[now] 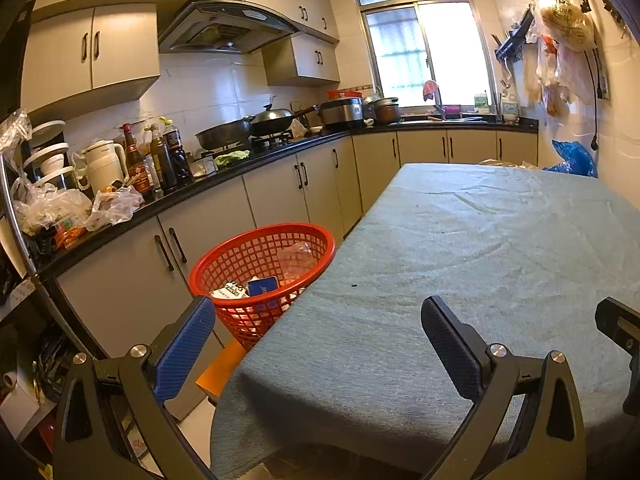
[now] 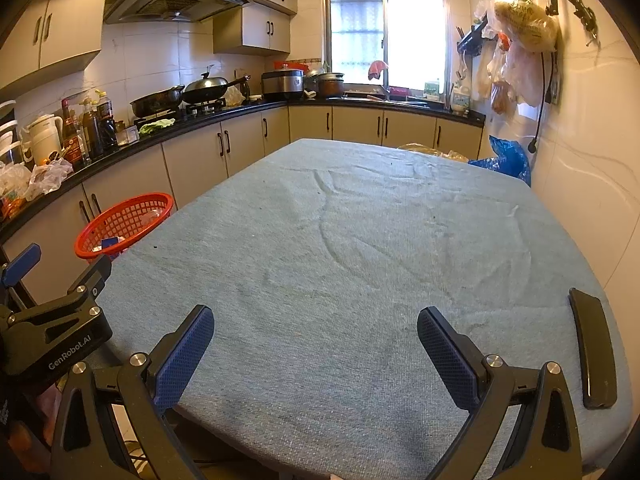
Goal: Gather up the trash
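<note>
A red mesh basket [image 1: 262, 276] stands on an orange stool beside the table's left edge. It holds a blue packet, a printed carton and clear plastic. It also shows in the right wrist view [image 2: 124, 224]. My left gripper [image 1: 318, 332] is open and empty, held over the near left corner of the table, just right of the basket. My right gripper [image 2: 316, 340] is open and empty above the near edge of the blue-green tablecloth [image 2: 360, 240]. The left gripper shows at the left of the right wrist view [image 2: 56, 276].
A black phone-like slab [image 2: 594, 348] lies at the table's near right edge. A blue plastic bag [image 2: 508, 158] and a crumpled clear bag [image 2: 432, 150] sit past the far edge. A cluttered counter [image 1: 120, 200] runs along the left; bags hang on the right wall.
</note>
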A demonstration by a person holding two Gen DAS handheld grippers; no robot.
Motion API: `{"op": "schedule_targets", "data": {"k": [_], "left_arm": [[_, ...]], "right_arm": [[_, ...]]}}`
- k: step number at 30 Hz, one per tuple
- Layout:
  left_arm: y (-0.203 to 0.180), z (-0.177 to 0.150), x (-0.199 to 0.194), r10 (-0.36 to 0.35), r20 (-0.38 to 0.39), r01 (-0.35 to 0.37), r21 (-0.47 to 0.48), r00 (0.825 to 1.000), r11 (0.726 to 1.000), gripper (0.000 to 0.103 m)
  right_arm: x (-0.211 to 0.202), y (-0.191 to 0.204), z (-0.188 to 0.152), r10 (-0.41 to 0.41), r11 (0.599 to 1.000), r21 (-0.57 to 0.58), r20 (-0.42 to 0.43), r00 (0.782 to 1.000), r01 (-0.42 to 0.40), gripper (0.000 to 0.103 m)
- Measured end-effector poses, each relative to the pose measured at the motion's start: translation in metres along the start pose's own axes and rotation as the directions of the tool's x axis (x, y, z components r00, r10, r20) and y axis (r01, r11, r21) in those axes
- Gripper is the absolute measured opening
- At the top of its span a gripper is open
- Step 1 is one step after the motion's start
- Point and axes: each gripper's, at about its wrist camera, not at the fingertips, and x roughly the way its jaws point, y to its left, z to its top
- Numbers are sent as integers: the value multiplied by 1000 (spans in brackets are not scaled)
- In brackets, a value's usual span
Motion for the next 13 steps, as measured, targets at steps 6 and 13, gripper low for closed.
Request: {"op": "schedule_targets", "data": {"k": [6, 13], "left_arm": [[-20, 8, 9, -32, -6, 33, 34, 999, 999, 102], [-85, 46, 52, -302, -207, 321, 66, 931, 945, 102]], "right_arm": [[10, -13, 0, -14, 999, 34, -29, 999, 15, 103], [38, -92, 29, -188, 964, 165, -120, 975, 207, 103]]}}
